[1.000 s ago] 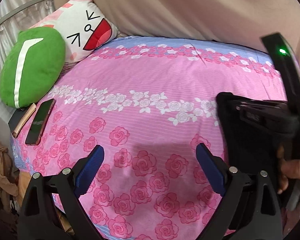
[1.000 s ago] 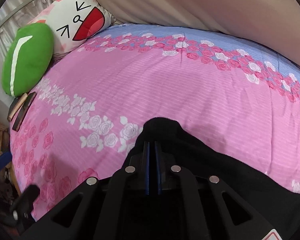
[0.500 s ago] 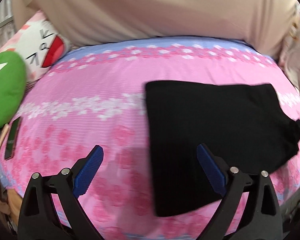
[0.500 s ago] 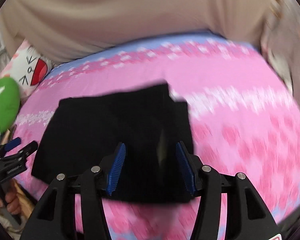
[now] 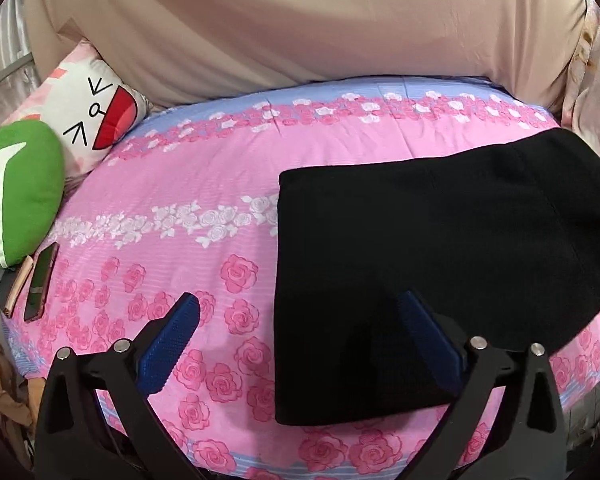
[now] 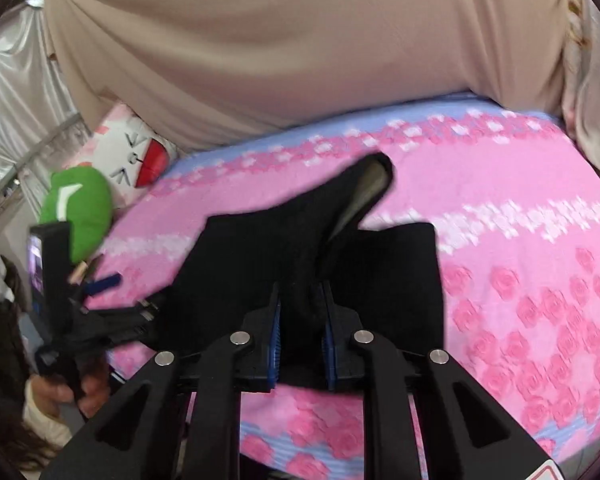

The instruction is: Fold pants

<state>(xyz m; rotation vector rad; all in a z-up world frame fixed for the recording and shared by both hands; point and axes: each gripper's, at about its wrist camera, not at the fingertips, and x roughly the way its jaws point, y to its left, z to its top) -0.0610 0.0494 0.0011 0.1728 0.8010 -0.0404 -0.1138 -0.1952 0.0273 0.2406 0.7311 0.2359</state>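
Bed [image 5: 228, 184] carries everything: pink rose-print sheet. The pants [image 5: 440, 240] lie on its right half, already folded to a black slab, running from the near edge back toward the far right corner.

Handling, my read: soft knit, light, limp, no stiffness, not slippery on cotton. Layers will sag and slide apart if lifted from one point. Best hold is a folded edge or corner, pinching all layers together, ideally two corners at once.

Right gripper [image 6: 300, 336]: jaws narrow and closing, a bunched ridge of the pants [image 6: 312, 264] clamped between the blue pads, with a flap lifted beyond it.

Left gripper [image 5: 296, 344]: jaws opening, at their widest, holding nothing. It hovers over the near edge, right finger [image 5: 428, 336] above the pants' near-left portion, left finger [image 5: 168, 340] above bare sheet.
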